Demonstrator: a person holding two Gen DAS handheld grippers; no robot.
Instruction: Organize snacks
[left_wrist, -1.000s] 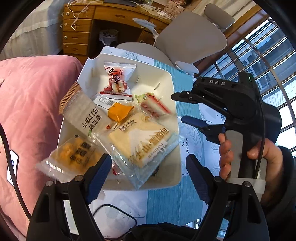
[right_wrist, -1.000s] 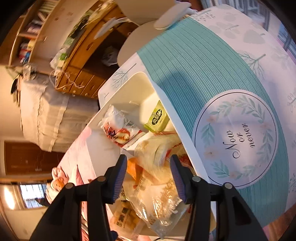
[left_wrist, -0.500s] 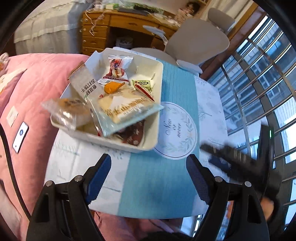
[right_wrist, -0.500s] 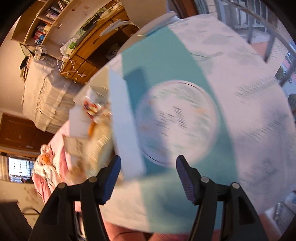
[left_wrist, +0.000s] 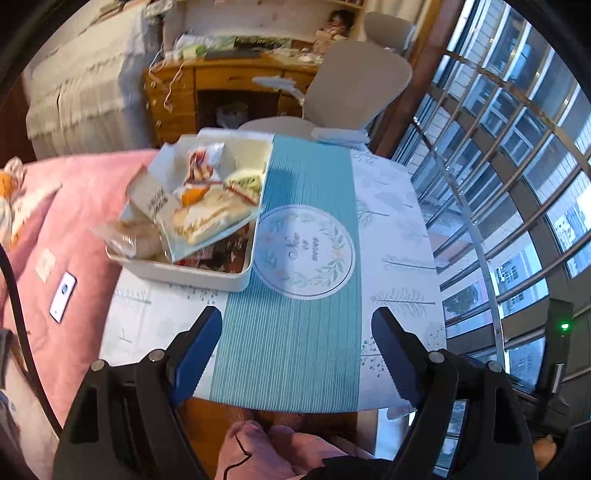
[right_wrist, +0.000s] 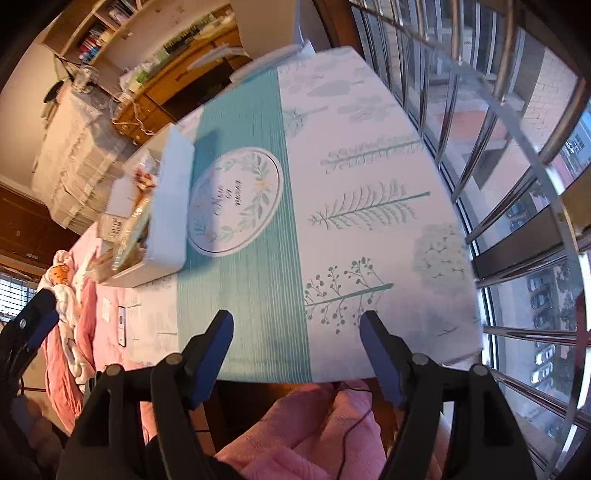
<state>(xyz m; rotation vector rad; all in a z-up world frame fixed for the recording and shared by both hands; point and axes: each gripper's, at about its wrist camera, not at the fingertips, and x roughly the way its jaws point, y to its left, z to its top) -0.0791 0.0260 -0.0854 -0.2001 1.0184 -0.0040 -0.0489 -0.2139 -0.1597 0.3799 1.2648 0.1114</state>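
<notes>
A white rectangular tray (left_wrist: 192, 275) sits on the table's left side, piled with several snack packets, among them a clear-wrapped sandwich cake (left_wrist: 210, 218) and a red-and-white packet (left_wrist: 201, 164). The tray also shows in the right wrist view (right_wrist: 170, 206). My left gripper (left_wrist: 295, 347) is open and empty, held back over the table's near edge. My right gripper (right_wrist: 297, 350) is open and empty, also over the near edge, right of the tray. Part of the left gripper (right_wrist: 33, 325) shows at the left edge of the right wrist view.
The table carries a white and teal cloth (left_wrist: 295, 332) with a round wreath print (left_wrist: 304, 251). A pink bed (left_wrist: 74, 236) with a phone (left_wrist: 62, 291) lies left. A grey chair (left_wrist: 354, 85) and a wooden desk (left_wrist: 229, 77) stand beyond. Barred windows (left_wrist: 517, 155) are on the right.
Both grippers have pulled back from the tray to the table's near edge. The right gripper has left the left wrist view. The snacks stay in the tray.
</notes>
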